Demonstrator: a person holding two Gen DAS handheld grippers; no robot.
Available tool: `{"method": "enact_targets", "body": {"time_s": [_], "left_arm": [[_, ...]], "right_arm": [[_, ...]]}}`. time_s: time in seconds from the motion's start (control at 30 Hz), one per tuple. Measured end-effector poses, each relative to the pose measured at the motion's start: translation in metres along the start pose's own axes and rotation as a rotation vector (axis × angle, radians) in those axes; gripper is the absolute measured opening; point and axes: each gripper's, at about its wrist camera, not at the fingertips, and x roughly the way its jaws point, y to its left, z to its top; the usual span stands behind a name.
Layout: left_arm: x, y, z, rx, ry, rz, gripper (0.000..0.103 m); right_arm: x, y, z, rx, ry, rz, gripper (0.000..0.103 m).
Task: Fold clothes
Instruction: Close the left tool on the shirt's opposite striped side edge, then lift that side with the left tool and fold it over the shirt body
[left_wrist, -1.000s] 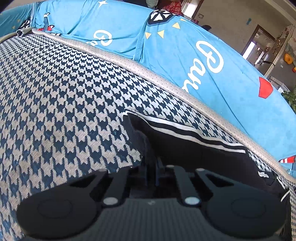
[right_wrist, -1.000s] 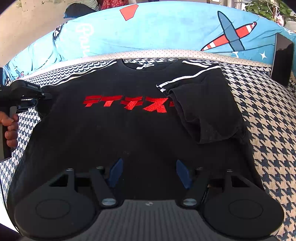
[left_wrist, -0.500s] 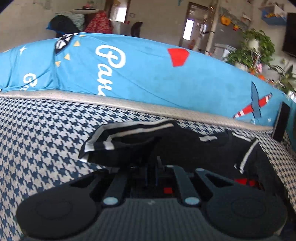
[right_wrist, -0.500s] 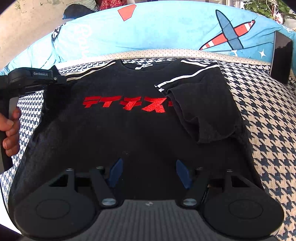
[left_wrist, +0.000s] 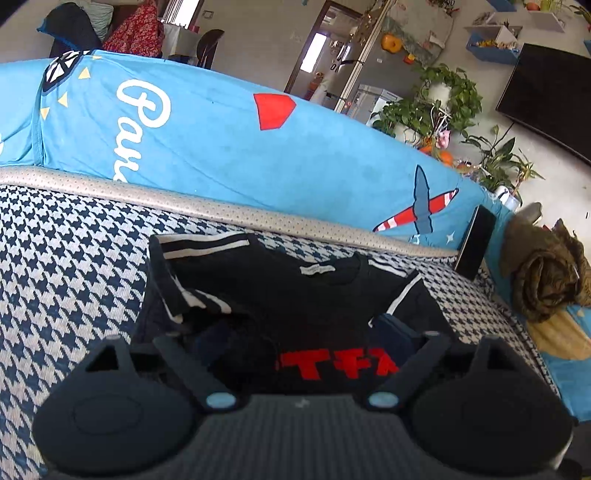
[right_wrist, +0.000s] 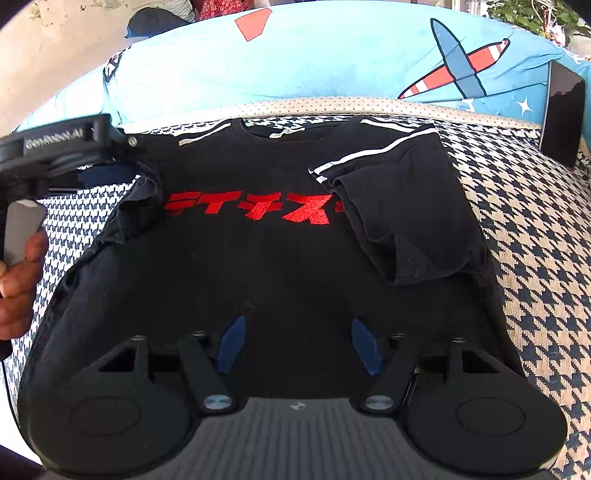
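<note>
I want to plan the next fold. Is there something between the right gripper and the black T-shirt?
Nothing visible. The right gripper hangs open directly over the black T-shirt, only bare black cloth between its fingers. The left gripper is off at the shirt's far sleeve.

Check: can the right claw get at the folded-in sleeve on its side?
Probably yes. The right claw is open over the black T-shirt, and the folded-in sleeve lies ahead, nothing covering it.

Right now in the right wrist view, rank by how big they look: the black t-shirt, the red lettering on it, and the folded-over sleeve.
1. Black t-shirt, by far the largest.
2. Folded-over sleeve.
3. Red lettering, long but thin.
The last two lie equally far from the camera, so that ranking is fair.
</note>
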Motion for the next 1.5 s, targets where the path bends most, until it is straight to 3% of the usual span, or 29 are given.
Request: {"method": "enact_targets", "body": {"time_s": [0.23,0.47,0.67,0.93,1.03,1.13,1.37,1.5], "left_arm": [[0.001,0.005,0.005,-0.024,-0.037,-0.007,0.09],[0.009,-0.006,0.005,-0.023,-0.069,-0.075,0.091],[0.005,-0.013,0.007,-0.052,-0.115,-0.142,0.1],[-0.014,-0.003,0.02,-0.162,-0.2,-0.191,0.103],[-0.023,0.003,0.026,-0.172,-0.231,-0.134,0.103],[-0.024,0.016,0.027,-0.197,-0.217,-0.029,0.103],[-0.01,0.041,0.016,-0.173,-0.108,0.301,0.103],[0.005,0.041,0.008,-0.106,-0.027,0.394,0.103]], "right_arm": [[0.0,0.001,0.0,-0.005,0.0,-0.007,0.064],[0.0,0.003,-0.001,-0.009,-0.001,-0.013,0.064],[0.0,0.002,0.0,-0.003,0.0,-0.01,0.064],[-0.001,0.001,-0.001,-0.004,0.0,-0.007,0.064],[-0.002,0.001,-0.001,-0.003,0.0,-0.007,0.064],[-0.001,0.001,-0.001,-0.004,0.0,-0.008,0.064],[-0.001,0.003,-0.001,-0.009,0.001,-0.015,0.064],[0.0,0.005,-0.001,-0.021,0.001,-0.021,0.064]]}}
